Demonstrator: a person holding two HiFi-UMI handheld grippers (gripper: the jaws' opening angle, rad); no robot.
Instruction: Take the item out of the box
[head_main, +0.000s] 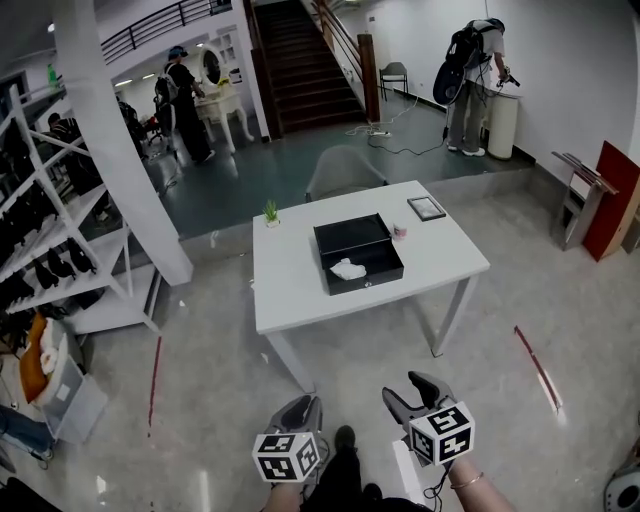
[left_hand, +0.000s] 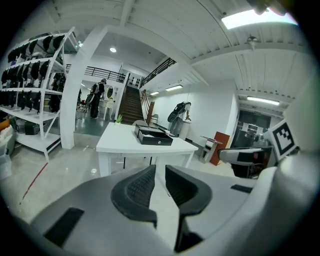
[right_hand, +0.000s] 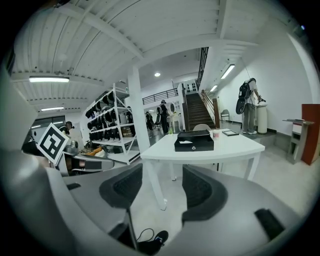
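- While the person stands back from the white rectangular table (head_main: 300, 295), both grippers hang low over the glossy grey floor (head_main: 220, 400), well short of the table's near edge.
- The left gripper (head_main: 305, 405) has its two dark ribbed jaws drawn close, with only a narrow slit between them and nothing in it; its own view (left_hand: 159, 172) shows the same.
- The right gripper (head_main: 410, 388), just beside the left one, has its jaws spread wide and empty, with only bare floor and a table leg visible through the gap (right_hand: 162, 172).
- The open black rectangular box (head_main: 365, 277) sits on the tabletop well ahead of both grippers, touched by neither.
- The crumpled white item (head_main: 348, 269) lies inside that box, towards the wall nearest the grippers.
- Beyond the box from the grippers, a small pink cup (head_main: 400, 231) stands just beside its far right corner.
- Farther off to the right lies a flat dark-framed panel (head_main: 426, 208).
- At the table's far left edge stands a small green potted plant (head_main: 270, 212).
- Behind the table, farthest from the grippers, stands a grey chair (head_main: 343, 170).
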